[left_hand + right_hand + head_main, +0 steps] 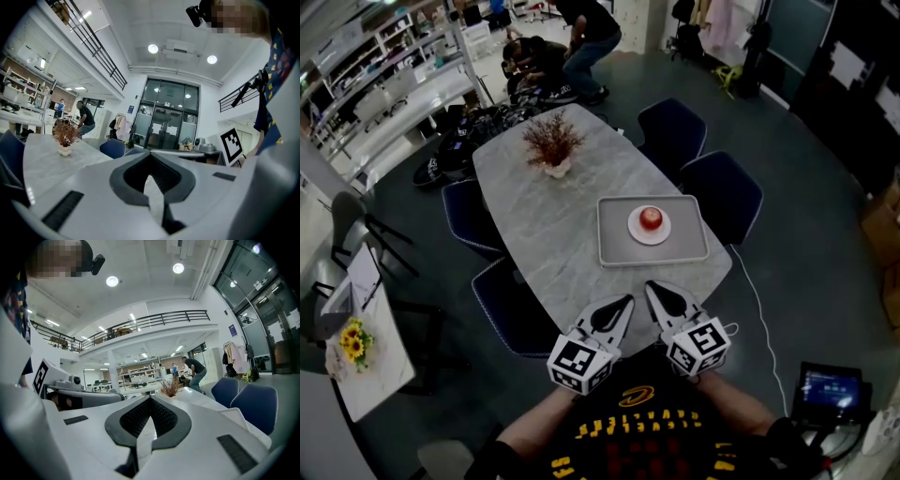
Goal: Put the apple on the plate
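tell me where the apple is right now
In the head view the apple sits on the small white plate in the middle of the grey tray, on the right side of the table.

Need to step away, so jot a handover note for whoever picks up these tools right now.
left tool: shut, empty, over the near edge of the table.
right tool: shut, empty, right beside it.
Things: the apple sits on the plate, and the plate rests on the tray just ahead of both tools.
Done: the apple is on the plate.
Left: nothing that shows; neither tool touches the tray.
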`<move>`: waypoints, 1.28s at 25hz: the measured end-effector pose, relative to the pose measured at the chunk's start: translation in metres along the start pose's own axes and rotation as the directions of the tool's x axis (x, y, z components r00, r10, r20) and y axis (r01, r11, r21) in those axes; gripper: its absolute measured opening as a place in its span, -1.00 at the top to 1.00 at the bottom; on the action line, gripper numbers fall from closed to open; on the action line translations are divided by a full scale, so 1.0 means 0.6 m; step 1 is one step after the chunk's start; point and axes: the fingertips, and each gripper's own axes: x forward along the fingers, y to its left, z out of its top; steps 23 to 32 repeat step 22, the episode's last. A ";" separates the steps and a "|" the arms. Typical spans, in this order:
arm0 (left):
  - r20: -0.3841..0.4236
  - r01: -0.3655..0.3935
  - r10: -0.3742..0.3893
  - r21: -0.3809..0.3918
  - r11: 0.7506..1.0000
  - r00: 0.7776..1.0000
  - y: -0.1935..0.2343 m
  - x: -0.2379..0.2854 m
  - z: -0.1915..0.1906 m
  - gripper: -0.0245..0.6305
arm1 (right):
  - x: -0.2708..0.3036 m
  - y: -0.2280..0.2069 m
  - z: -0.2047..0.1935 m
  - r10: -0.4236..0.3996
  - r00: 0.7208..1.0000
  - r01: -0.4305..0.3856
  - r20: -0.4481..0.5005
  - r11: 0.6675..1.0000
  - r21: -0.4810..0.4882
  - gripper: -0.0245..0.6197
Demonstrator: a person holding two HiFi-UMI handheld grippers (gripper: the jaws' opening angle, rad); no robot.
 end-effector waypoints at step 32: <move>-0.017 0.003 -0.003 0.020 1.000 1.000 0.000 0.008 -0.012 0.92 | 0.001 -0.005 0.000 -0.001 1.000 0.001 0.012 1.000 0.014 0.90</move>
